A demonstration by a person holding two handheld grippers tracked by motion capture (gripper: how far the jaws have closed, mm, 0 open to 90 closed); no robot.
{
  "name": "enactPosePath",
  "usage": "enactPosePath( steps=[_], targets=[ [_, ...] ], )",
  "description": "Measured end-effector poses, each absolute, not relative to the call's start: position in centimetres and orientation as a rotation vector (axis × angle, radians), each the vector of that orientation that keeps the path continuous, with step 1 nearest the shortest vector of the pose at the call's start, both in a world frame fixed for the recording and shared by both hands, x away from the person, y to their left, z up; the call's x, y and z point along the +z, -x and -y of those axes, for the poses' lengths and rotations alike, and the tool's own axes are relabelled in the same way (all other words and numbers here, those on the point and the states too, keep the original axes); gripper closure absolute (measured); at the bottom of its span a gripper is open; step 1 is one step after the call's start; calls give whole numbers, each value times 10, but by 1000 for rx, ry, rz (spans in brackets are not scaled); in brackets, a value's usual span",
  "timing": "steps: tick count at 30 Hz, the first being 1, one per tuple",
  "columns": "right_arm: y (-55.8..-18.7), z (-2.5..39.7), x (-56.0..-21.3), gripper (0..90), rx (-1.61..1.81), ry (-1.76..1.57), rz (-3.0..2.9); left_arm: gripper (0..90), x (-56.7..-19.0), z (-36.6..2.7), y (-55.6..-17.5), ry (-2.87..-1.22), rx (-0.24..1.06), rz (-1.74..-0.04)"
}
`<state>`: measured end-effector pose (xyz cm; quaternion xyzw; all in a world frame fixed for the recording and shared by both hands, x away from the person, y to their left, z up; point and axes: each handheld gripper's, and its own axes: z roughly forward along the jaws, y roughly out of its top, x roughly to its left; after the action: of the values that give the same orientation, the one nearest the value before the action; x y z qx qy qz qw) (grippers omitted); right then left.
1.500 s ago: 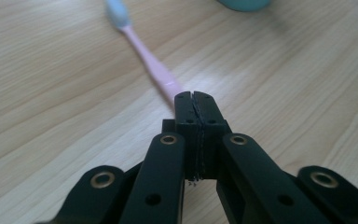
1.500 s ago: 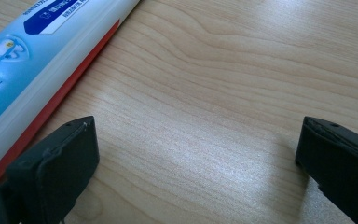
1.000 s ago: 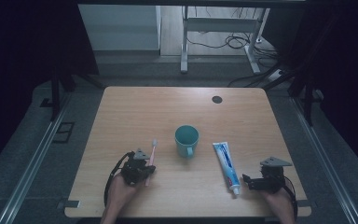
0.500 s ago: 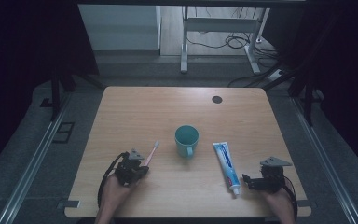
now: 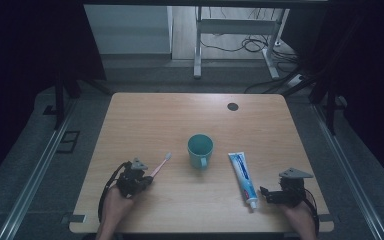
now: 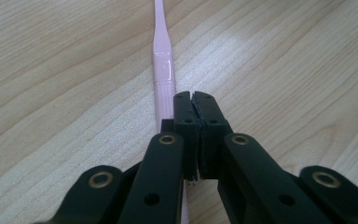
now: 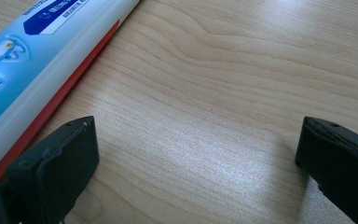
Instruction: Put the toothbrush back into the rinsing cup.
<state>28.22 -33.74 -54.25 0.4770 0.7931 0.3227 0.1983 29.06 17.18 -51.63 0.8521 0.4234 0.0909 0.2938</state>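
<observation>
While my left gripper (image 6: 192,100) sits low on the table (image 5: 145,120), its two black jaws are pressed tight together with no gap between them. The pink toothbrush (image 6: 162,70) lies flat on the wood right beside them, touching their left side, and part of its handle runs under the gripper. I cannot tell if the jaws pinch any of it (they look closed next to it, not around it).

From the high view I take the teal cup (image 5: 200,150) as my landmark. That toothbrush (image 5: 161,164) lies just left of the cup, close to it but not touching, with its brush end pointing up toward the cup and its handle end slanting down to my left gripper (image 5: 139,176). That gripper is down and to the left of the cup, near the front edge of the table.

On the other side of the cup lies the toothpaste tube (image 5: 243,178), blue and white, flat on the wood, with its cap end toward me. My right gripper (image 5: 265,195) is just beside that cap end, farther right of the cup. In the right gripper view its jaws stand wide apart with bare wood between them, and the tube (image 7: 37,60) lies beside the left jaw.
</observation>
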Motion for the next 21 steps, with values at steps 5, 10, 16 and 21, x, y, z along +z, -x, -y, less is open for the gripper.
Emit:
enactPosePath(
  steps=[5, 10, 16, 21],
  targets=[
    [-282, 337, -542, 0, 903, -1336, -2219, 836, -510, -175, -292, -2265, 249, -1139],
    [-282, 337, -542, 0, 903, -1336, -2219, 787, -507, -178, -296, -2291, 243, -1156],
    [-282, 337, -542, 0, 902, -1337, -2219, 726, -503, -179, -308, -2363, 206, -1193],
    [-282, 337, -542, 0, 902, -1337, -2219, 683, -499, -172, -321, -2435, 157, -1205]
  ],
)
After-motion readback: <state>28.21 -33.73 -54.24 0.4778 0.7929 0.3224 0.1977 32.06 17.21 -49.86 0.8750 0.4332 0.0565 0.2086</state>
